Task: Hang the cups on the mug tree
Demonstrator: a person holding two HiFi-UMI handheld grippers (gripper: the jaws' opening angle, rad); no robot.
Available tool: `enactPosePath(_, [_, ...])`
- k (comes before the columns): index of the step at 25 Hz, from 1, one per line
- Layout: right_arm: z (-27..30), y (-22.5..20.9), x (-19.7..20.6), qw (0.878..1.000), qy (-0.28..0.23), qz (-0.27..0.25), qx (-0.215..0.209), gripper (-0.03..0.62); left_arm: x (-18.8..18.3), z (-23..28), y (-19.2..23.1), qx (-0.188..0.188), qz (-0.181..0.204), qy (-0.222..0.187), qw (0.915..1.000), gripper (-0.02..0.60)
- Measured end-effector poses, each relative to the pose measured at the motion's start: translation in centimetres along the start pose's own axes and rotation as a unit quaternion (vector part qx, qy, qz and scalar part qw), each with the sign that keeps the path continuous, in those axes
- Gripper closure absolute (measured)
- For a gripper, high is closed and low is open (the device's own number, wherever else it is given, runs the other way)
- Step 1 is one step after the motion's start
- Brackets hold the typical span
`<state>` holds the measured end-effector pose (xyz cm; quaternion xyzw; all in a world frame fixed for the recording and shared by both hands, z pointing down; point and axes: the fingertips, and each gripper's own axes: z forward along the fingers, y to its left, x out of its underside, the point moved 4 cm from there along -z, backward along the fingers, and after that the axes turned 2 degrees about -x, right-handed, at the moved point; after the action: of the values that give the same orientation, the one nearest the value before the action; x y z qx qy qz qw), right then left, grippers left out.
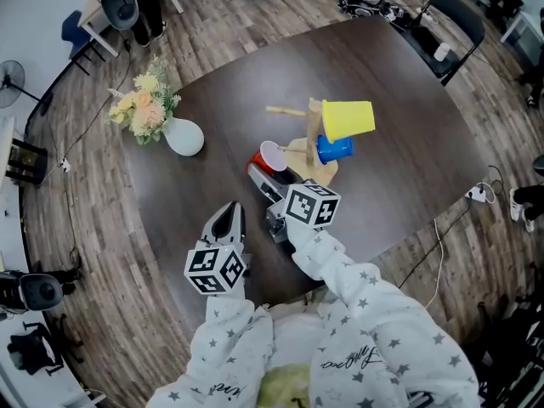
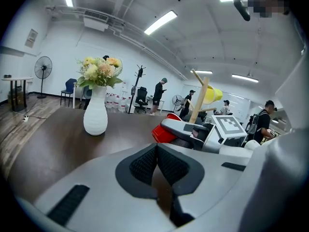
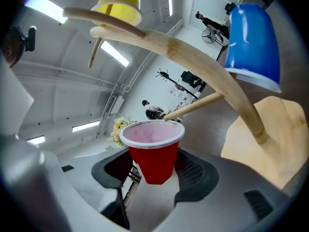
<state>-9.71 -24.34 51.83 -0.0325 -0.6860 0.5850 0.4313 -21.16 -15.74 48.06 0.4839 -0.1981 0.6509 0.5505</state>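
Evidently fingers (image 3: pixel 195 170) of the right gripper (image 3: pixel 154 169) hold the red cup (image 3: pixel 153 149); left gripper (image 2: pixel 157 161) fingers (image 2: pixel 141 167) touch.

3 plastic cups: yellow cup (image 1: pixel 347 119), blue cup (image 1: pixel 333 149), red cup (image 1: pixel 273 156). 1 wooden mug tree (image 1: pixel 287 110). 1 white ceramic flower vase (image 1: pixel 184 137).

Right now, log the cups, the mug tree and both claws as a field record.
yellow cup: hung high on the mug tree
blue cup: hung lower on the same tree
red cup: between the right claw's pads, rim by a bare peg, not yet hung
right claw: shut on red cup
left claw: shut, empty
vase: holds flowers, on the table, apart from the tree
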Motion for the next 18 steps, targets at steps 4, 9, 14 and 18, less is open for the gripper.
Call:
enactPosePath(4, [-0.3,-0.2,-0.7,0.999,-0.031,0.037,-0.009,0.324,0.2,0.3,-0.2,0.007,0.001,0.007,0.9999,0.555])
enactPosePath(9, [-0.9,-0.3,-1.6,0.996,-0.063,0.067,-0.022,0.324,0.4,0.3,-0.3,0.008,0.002,0.011,0.9999,0.555])
enactPosePath(14, [-1.3,-0.9,-1.8,0.993,-0.077,0.091,-0.025,0.324,0.3,0.2,-0.4,0.008,0.004,0.013,0.9999,0.555])
enactPosePath(18, [-1.5,-1.4,-1.8,0.989,-0.088,0.116,-0.034,0.324,0.4,0.2,-0.5,0.008,0.005,0.014,0.9999,0.555])
